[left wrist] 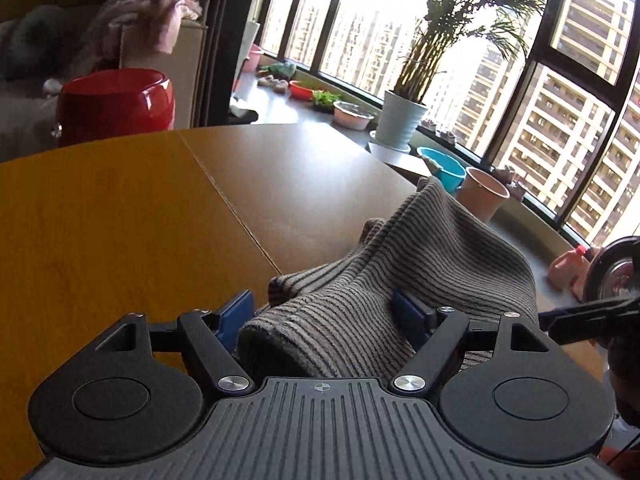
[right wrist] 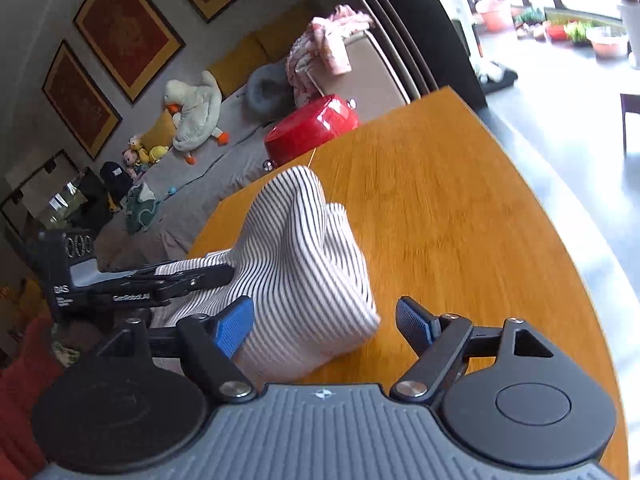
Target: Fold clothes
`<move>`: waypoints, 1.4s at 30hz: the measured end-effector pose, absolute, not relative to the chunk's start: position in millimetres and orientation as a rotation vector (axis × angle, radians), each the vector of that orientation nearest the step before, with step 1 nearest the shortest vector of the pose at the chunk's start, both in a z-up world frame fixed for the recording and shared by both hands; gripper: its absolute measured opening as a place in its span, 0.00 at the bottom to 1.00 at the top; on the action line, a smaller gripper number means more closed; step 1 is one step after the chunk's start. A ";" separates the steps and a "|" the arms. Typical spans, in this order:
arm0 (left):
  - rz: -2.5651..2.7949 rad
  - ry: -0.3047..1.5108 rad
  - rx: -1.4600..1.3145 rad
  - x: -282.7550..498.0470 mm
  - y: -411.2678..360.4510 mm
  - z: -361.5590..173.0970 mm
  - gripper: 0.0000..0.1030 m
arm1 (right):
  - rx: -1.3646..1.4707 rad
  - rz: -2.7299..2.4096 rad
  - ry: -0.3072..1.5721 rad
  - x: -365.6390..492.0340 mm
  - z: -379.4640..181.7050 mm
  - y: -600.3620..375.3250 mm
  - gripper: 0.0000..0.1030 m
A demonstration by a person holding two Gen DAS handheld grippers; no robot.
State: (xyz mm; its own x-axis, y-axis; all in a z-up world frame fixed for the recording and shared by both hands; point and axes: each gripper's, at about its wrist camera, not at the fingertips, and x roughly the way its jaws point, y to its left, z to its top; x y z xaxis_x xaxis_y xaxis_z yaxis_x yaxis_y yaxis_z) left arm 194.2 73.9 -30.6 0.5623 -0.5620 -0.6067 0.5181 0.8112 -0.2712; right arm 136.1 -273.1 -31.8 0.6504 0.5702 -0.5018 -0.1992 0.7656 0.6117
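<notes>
My two grippers, left [left wrist: 324,312] and right [right wrist: 324,320], had black arms, silver screws, blue ribbed fingers [right wrist: 234,326], and grey ridged bases.

One striped knit garment [right wrist: 296,264]. One round wooden worktop [right wrist: 460,208]. One glossy red case [right wrist: 312,128]. Three framed red wall pictures [right wrist: 128,28]. One white plush goose [right wrist: 196,110]. Two black claws [left wrist: 324,316] [right wrist: 324,324].
</notes>
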 end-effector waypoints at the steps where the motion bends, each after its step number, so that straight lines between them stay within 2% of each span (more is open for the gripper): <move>1: -0.634 0.741 -0.083 194.9 75.8 -32.0 0.80 | 0.590 0.484 0.766 134.2 -36.8 -271.6 0.74; 2: -0.631 0.746 -0.102 195.7 77.7 -33.3 0.80 | 0.633 0.505 0.790 132.2 -41.9 -270.1 0.70; 3: -0.629 0.750 -0.121 196.4 79.6 -34.7 0.80 | 0.664 0.532 0.811 132.8 -47.1 -265.6 0.56; 4: -0.622 0.753 -0.134 196.2 81.9 -35.4 0.79 | 0.676 0.540 0.821 135.7 -50.8 -260.8 0.49; 9: -0.575 0.769 -0.177 187.5 95.3 -34.8 0.79 | 0.628 0.507 0.798 155.7 -44.3 -249.0 0.49; 15: -0.594 0.774 -0.255 168.1 99.8 -37.1 0.78 | 0.354 0.454 0.720 184.9 -17.9 -225.8 0.50; 27: -0.734 0.755 -0.232 123.4 55.6 -43.6 0.81 | 0.145 0.304 0.653 223.6 -2.1 -214.5 0.50; 29: -0.748 0.757 -0.253 123.8 52.4 -44.8 0.81 | 0.125 0.308 0.630 218.7 6.1 -215.5 0.55; 31: -0.765 0.762 -0.276 125.8 50.0 -46.7 0.81 | 0.134 0.350 0.590 208.5 16.3 -218.2 0.77; 34: -0.773 0.754 -0.268 127.3 45.2 -48.9 0.82 | 0.112 0.407 0.578 194.5 17.2 -215.0 0.82; 38: -0.782 0.758 -0.281 130.2 50.2 -49.6 0.83 | 0.043 0.425 0.623 182.7 1.9 -205.1 0.83; 42: -0.734 0.774 -0.297 134.8 65.0 -47.2 0.86 | 0.118 0.375 0.666 186.5 -29.6 -211.1 1.00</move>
